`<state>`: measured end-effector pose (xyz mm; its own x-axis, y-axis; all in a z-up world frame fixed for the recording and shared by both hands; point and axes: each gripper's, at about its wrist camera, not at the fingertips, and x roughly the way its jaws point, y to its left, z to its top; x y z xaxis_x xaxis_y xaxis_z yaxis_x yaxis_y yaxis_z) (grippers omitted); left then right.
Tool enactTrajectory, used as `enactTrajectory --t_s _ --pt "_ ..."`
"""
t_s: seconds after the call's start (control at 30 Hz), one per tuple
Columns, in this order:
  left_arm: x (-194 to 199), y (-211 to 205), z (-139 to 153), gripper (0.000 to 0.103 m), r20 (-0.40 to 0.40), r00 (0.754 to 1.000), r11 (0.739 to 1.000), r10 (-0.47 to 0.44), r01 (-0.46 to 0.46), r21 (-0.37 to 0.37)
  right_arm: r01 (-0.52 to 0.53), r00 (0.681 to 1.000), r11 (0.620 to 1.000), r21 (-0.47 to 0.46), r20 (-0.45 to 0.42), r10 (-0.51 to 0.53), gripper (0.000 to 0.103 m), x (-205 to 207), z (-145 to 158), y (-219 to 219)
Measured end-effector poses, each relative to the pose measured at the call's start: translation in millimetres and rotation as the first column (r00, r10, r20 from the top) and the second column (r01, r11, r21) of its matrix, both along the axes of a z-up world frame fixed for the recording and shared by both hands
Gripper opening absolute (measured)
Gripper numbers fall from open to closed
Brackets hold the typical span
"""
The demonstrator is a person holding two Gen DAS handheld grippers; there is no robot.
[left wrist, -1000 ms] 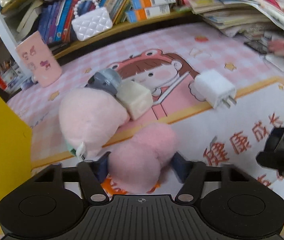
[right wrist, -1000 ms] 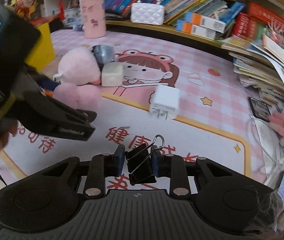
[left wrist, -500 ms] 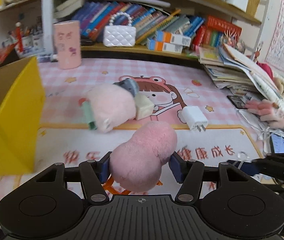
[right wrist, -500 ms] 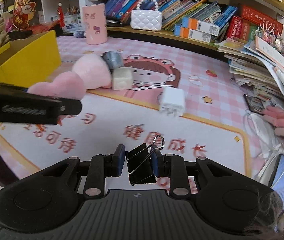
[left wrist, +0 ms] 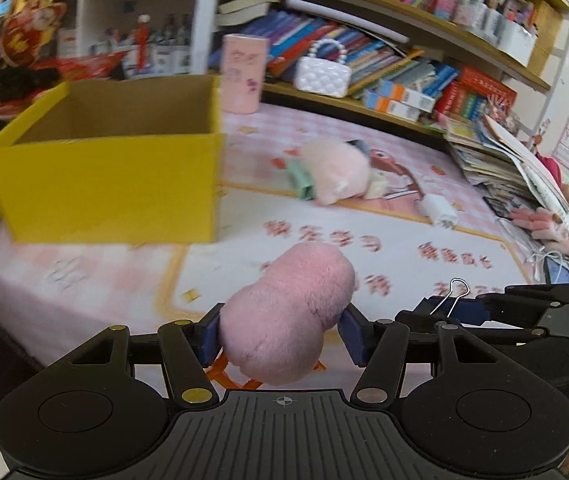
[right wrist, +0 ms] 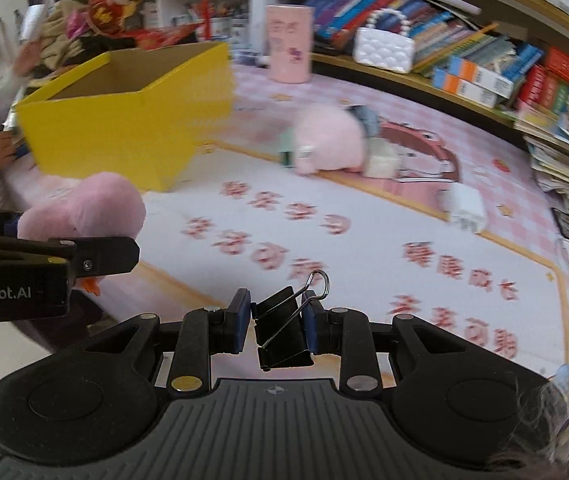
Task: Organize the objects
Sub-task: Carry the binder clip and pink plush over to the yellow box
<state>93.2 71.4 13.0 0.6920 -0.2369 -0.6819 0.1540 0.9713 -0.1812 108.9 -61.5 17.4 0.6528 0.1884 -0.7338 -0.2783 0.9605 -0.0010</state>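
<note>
Yellow box [left wrist: 104, 184] inside hidden; mat text blurred

Carried off the spot beside the larger pink plush [left wrist: 334, 170] and raised clear of the mat [left wrist: 404, 248]: small pink plush toy [left wrist: 288, 320], clamped in left gripper [left wrist: 280, 334]. Brought into view ahead-left: yellow box [left wrist: 104, 184]. Shifted leftward alongside: right gripper [right wrist: 277, 326], clamping binder clip [right wrist: 282, 330].

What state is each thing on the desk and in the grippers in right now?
Left gripper: shut on pink plush toy, held off the mat.
Right gripper: shut on black binder clip.
Yellow box: open-topped, upright.
Larger pink plush: lying on the mat.
White charger: lying on the mat.
</note>
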Motion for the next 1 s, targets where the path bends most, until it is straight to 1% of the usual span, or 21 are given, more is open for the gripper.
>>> enactTrajectory --t_s 0.13,0.27,0.37,0.57,0.67,0.77,0.87,1.0 --pt "-17 29 -2 0.058 -0.013 1.0 1.0 0.011 -0.011 0.002 -0.038 0.999 0.999 -0.011 -0.008 0.037 0.026 -16 0 33" --pt "-32 53 -4 0.058 -0.025 0.999 1.0 0.02 -0.019 0.02 -0.059 0.998 0.998 -0.012 -0.021 0.059 0.026 -31 0 62" --pt "-42 71 -3 0.058 -0.017 0.999 0.999 0.027 -0.027 0.023 -0.074 0.997 0.997 -0.01 -0.034 0.074 0.026 -40 -2 81" --pt "-56 100 2 0.058 0.012 0.999 0.999 0.038 -0.039 0.032 -0.088 0.996 0.996 0.0 -0.013 0.088 0.026 -53 -1 114" --pt "-58 110 4 0.058 0.015 0.999 0.999 0.043 -0.043 0.022 -0.077 0.997 0.997 0.008 -0.021 0.077 0.026 -57 0 124" --pt "-58 114 3 0.058 0.021 0.999 0.999 0.029 -0.03 0.023 -0.075 0.997 0.997 0.007 -0.027 0.075 0.026 -61 1 128" --pt "-55 120 2 0.058 0.022 0.999 0.999 0.047 -0.048 0.007 -0.075 0.997 0.997 0.001 -0.02 0.074 0.026 -59 3 130" --pt "-45 126 19 0.058 0.07 0.995 0.997 0.068 -0.066 -0.025 -0.077 0.997 0.996 0.034 0.013 0.077 0.026 -43 14 131"
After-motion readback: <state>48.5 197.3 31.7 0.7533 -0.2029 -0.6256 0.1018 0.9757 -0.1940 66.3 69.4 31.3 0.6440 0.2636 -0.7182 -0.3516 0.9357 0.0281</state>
